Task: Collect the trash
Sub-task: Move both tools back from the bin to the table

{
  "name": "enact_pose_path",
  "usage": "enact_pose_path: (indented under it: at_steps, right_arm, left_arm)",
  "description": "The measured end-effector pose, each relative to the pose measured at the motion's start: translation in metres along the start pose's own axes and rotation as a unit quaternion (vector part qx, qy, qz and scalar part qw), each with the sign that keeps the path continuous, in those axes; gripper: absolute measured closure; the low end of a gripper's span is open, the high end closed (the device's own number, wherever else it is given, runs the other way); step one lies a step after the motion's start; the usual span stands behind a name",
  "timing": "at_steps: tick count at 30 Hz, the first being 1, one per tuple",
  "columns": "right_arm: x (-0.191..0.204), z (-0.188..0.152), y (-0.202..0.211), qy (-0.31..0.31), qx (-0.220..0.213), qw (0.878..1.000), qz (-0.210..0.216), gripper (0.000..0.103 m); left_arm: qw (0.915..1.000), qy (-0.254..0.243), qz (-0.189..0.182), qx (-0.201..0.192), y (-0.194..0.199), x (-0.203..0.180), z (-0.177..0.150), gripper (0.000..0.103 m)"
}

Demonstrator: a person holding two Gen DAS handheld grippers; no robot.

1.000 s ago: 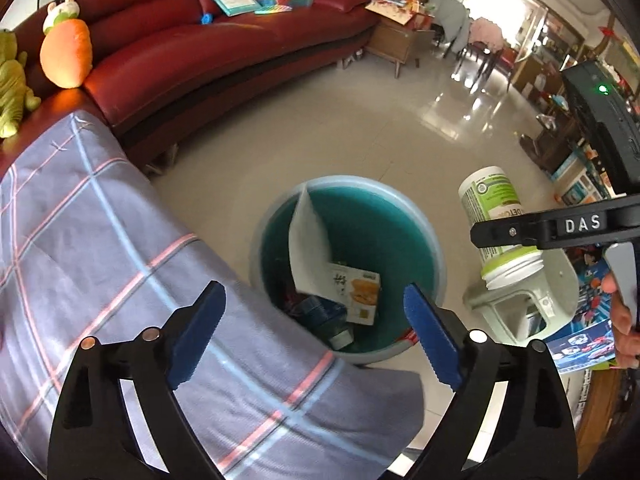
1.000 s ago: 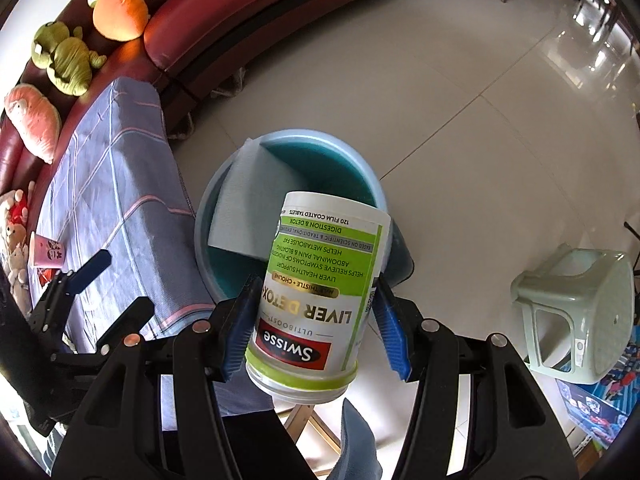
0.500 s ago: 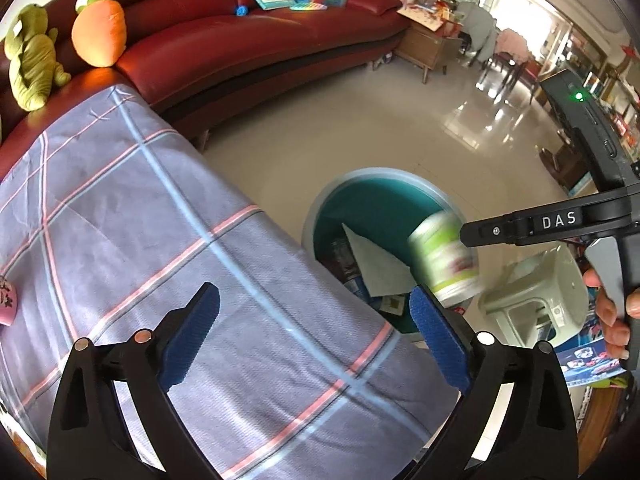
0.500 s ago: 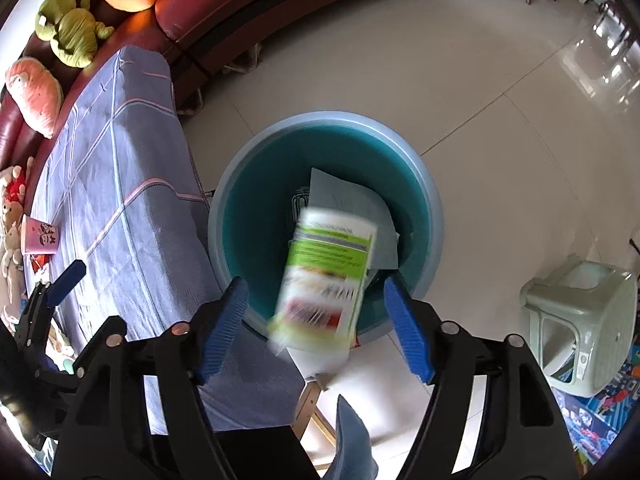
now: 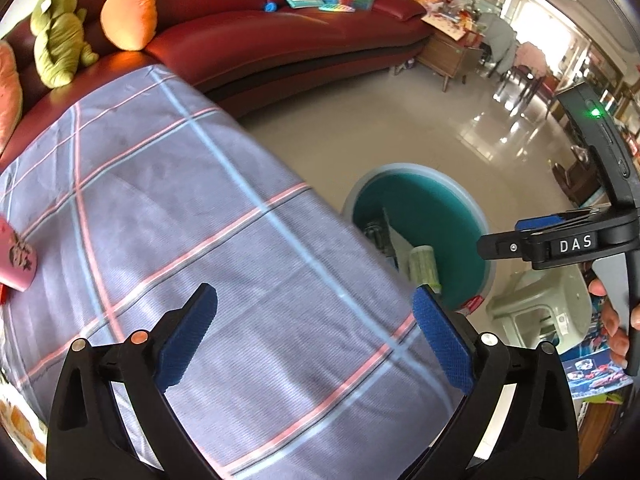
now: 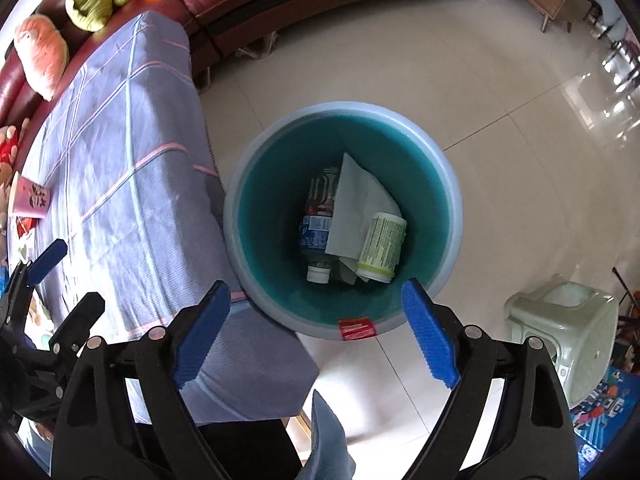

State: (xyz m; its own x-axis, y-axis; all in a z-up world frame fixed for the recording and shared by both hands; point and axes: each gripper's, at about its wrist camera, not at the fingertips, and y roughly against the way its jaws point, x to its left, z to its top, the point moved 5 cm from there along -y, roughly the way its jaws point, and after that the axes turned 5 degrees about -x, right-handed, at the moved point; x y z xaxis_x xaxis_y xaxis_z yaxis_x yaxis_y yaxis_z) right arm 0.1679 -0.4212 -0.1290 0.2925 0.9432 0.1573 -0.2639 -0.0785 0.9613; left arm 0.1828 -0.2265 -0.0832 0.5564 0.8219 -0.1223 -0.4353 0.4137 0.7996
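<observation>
Clear plastic water bottle: partly hidden under the white paper sheet, below the right claw.
Round teal plastic bin: near side hidden behind the checked grey tablecloth.

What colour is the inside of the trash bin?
Teal inside the trash bin, with a pale blue rim; the right wrist view shows it best.

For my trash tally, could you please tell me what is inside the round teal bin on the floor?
Inside the round teal bin lie a clear plastic bottle, a white paper sheet partly covering it, and a white green-labelled jar. Whatever lies beneath them is hidden.
</observation>
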Motion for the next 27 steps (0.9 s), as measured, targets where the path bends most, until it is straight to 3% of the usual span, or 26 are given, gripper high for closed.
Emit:
enact_pose_path:
  at_steps: [15, 27]
  right_arm:
    - [0.082, -0.013, -0.001, 0.06, 0.01, 0.998, 0.026, 0.019]
    - [0.201, -0.04, 0.003, 0.143, 0.022, 0.988, 0.054, 0.019]
  left_arm:
    - [0.9959, 0.055, 0.07, -0.015, 0.062, 0.092, -0.047, 0.005]
    - [0.9851, 0.104, 0.132, -0.036, 0.13, 0.182, -0.104, 0.005]
